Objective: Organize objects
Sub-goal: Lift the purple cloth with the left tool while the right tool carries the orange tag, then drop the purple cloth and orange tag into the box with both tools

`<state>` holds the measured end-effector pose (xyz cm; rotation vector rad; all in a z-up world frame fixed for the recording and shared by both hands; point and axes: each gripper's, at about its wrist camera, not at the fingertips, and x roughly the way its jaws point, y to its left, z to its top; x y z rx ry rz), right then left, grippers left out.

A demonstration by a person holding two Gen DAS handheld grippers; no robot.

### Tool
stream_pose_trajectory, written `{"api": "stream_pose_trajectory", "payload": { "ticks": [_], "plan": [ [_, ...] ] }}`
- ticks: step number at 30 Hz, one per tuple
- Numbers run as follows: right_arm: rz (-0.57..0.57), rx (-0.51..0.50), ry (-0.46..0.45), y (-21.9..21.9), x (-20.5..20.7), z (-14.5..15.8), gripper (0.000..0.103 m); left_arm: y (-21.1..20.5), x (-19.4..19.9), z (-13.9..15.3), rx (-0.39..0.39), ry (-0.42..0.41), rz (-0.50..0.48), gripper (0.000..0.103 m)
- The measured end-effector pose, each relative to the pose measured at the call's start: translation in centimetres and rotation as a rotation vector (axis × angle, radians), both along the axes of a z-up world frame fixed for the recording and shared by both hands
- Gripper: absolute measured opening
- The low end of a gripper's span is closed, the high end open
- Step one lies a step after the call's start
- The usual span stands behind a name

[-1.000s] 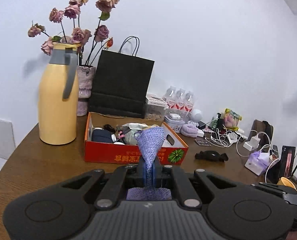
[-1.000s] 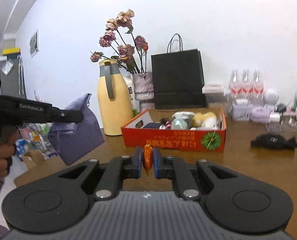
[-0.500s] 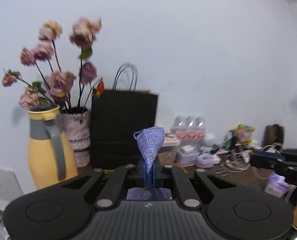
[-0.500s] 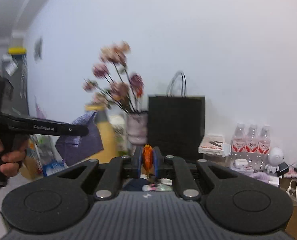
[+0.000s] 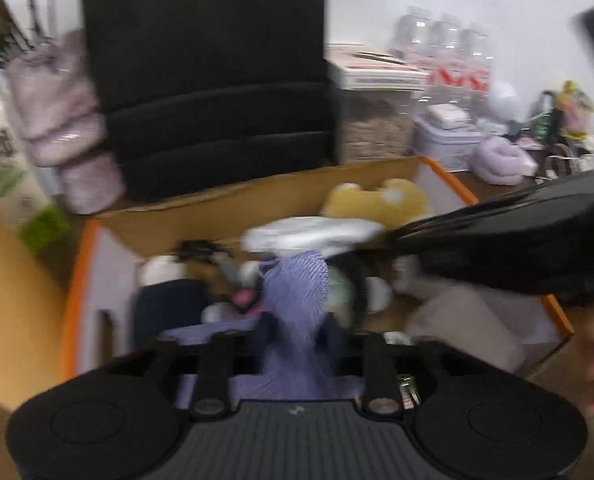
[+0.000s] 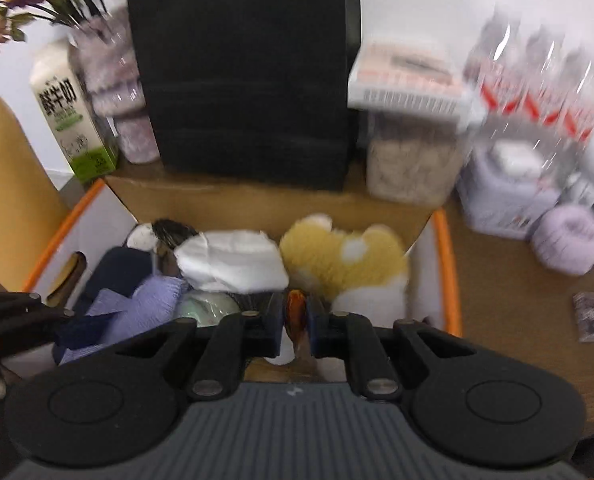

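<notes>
Purple knitted cloth (image 5: pixel 297 304) hangs between the spread fingers of the left gripper (image 5: pixel 297 332) over the open orange cardboard box (image 6: pixel 451 280) on the table (image 6: pixel 509 300); its fingers have just been opening, pads apparently clear. The right gripper (image 6: pixel 296 320) pinches a small amber object (image 6: pixel 296 310) above the same box. The box is crowded, so the loosened cloth may drape over the rim, and both grippers, close together, could knock each other.
</notes>
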<state>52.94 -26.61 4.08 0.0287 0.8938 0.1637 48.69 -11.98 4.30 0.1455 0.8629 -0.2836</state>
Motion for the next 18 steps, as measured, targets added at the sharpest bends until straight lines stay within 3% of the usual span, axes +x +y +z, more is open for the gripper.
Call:
{"api": "stream_pose_trajectory", "payload": {
  "ticks": [1,3,4,10,13,18],
  "plan": [
    [-0.004,-0.002,0.005,-0.1,0.2,-0.7,0.019,-0.2,-0.1,0.1,-0.020,-0.011,-0.024,0.057],
    [-0.014,-0.008,-0.003,-0.2,0.1,-0.9,0.050,-0.3,-0.6,0.9,-0.025,-0.059,-0.045,0.068],
    [-0.014,-0.001,-0.018,-0.4,-0.1,-0.6,0.055,-0.4,-0.7,1.3,-0.018,-0.078,-0.046,0.070],
    [-0.013,0.008,-0.093,-1.5,-2.0,2.5,0.059,1.4,-1.0,4.2,-0.035,-0.093,0.048,0.079],
    [0.009,0.001,-0.124,-1.7,-4.1,4.0,0.068,2.7,-2.7,5.4,-0.026,-0.119,0.119,0.079],
    [0.028,-0.019,-0.202,-1.6,-9.6,5.8,0.088,4.5,-7.7,6.3,-0.050,-0.161,0.108,0.081]
  ]
}}
